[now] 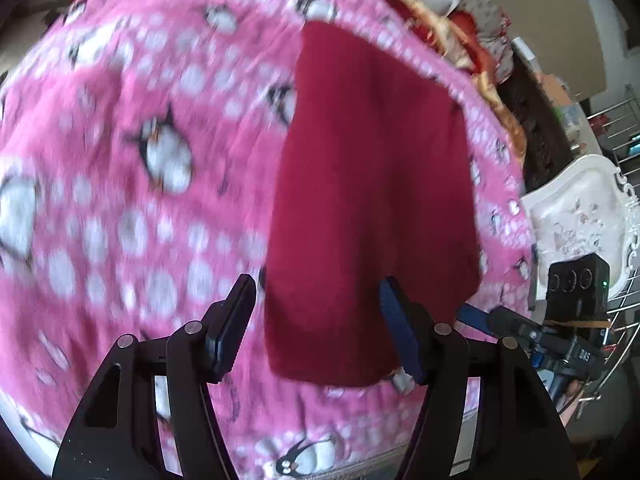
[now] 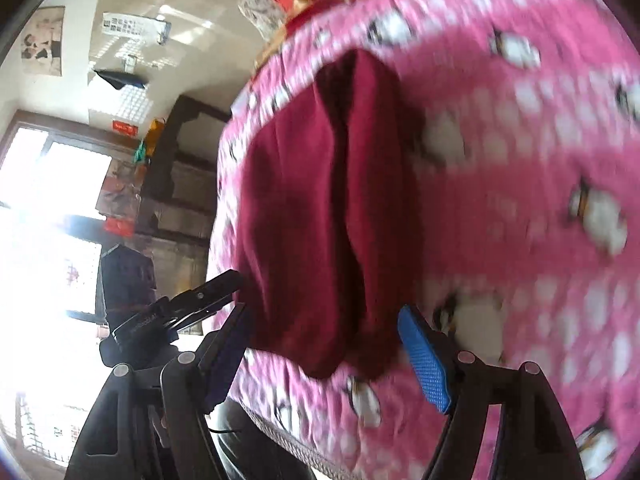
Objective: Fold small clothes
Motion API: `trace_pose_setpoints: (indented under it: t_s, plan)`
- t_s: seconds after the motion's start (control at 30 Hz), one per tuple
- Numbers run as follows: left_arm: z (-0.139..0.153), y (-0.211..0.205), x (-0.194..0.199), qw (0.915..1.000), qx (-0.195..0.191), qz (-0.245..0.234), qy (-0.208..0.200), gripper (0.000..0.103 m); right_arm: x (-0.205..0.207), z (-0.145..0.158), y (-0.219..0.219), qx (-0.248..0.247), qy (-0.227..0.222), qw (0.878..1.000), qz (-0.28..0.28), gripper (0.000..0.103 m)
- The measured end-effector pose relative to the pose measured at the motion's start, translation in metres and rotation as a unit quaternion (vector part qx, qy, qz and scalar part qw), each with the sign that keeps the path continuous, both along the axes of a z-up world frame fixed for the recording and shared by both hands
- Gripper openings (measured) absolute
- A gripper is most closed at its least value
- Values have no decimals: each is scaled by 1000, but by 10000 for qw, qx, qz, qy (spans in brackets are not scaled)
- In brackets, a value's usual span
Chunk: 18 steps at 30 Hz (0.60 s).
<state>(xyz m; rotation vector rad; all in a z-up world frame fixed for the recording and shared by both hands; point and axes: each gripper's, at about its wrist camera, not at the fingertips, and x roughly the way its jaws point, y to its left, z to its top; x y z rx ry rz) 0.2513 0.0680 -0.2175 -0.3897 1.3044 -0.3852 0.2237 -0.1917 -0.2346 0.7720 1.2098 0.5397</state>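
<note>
A dark red garment (image 1: pixel 372 200) lies folded into a long strip on a pink penguin-print blanket (image 1: pixel 140 140). My left gripper (image 1: pixel 316 320) is open, its jaws wide apart just above the garment's near end, holding nothing. In the right wrist view the same garment (image 2: pixel 320 216) shows a lengthwise fold down its middle. My right gripper (image 2: pixel 324 348) is open, its jaws standing either side of the garment's near edge, holding nothing. The other gripper appears at the side of each view (image 1: pixel 560 320) (image 2: pixel 160 312).
The blanket (image 2: pixel 520 200) covers a bed whose near edge runs below the garment. A pile of red and patterned fabric (image 1: pixel 460 20) lies at the far end. A white ornate piece of furniture (image 1: pixel 580 208) and a metal rack (image 1: pixel 616 128) stand to the right. A bright window (image 2: pixel 52 208) is at the left.
</note>
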Motion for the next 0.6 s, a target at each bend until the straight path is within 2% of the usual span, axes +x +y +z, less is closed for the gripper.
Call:
trace_pose_setpoints:
  t_s: [0.07,0.1,0.13,0.17,0.2,0.23,0.3,0.37,0.43,0.5,0.6]
  plan:
    - [-11,2,-6,9996,-187,73,204,63,2,-17,5,97,233,9997,-57,72]
    - [-15,3,-8,9993,-220,101,299,58,4,-26,9,153,358,9992,-93,69]
    - [-17,3,-11,9990,-271,108,327,53,5,-33,10,159,446,9988,-144,59]
    - [-17,3,-14,9992,-248,120,300,40,-1,-41,4,182,533,9983,-175,54]
    - [-13,3,-17,9993,-246,101,281,31,-3,-46,1,221,588,9978,-192,39]
    - [-9,3,-19,9992,-312,90,235,27,-3,-48,1,261,633,9975,-197,25]
    - [0,5,-21,9989,-435,115,123,24,-7,-41,0,266,524,9980,-227,20]
    - [-4,8,-22,9988,-456,151,90,24,-12,-31,-4,181,365,9987,-316,19]
    - [-15,1,-25,9999,94,13,-59,25,-11,-36,-1,103,419,9984,-368,18]
    - [-15,-2,-29,9996,221,12,-203,25,-7,-53,5,-6,618,9972,-416,18]
    - [-5,-3,-34,9988,426,-54,-222,32,-10,-44,4,-36,500,9976,-484,20]
